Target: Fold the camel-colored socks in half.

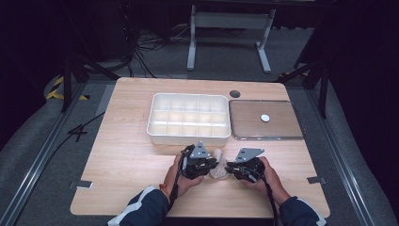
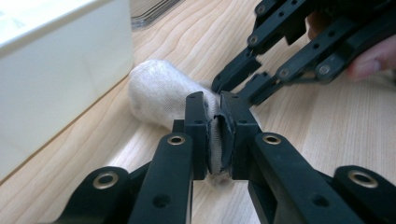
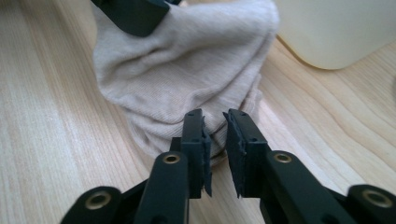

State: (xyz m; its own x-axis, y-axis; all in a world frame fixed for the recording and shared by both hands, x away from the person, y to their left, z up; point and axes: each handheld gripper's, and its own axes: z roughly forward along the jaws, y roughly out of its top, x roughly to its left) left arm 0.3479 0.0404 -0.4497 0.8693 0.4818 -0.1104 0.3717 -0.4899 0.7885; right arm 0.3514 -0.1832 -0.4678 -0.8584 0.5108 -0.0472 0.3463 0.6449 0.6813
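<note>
A beige rolled sock [image 1: 219, 168] lies on the wooden worktop [image 1: 127, 155], just in front of the white compartment box [image 1: 189, 119] and between the 2 tongs. The left tongs [image 2: 219, 135] are pressed together on a fold of the sock's fabric — in the left gripper view the cloth sits squeezed between the 2 pads. The right tongs [image 3: 215, 140] stand a little apart at the sock's other end; a narrow gap shows between the pads, the fabric lies right at their tips, and nothing is pinched. In the high view both hands rest low on the worktop, the left tongs [image 1: 210, 165] and right tongs [image 1: 230, 167] facing each other across the sock. Beside the box lies a clear lid [image 1: 263, 134] with a small white disc [image 1: 265, 117] on it.
</note>
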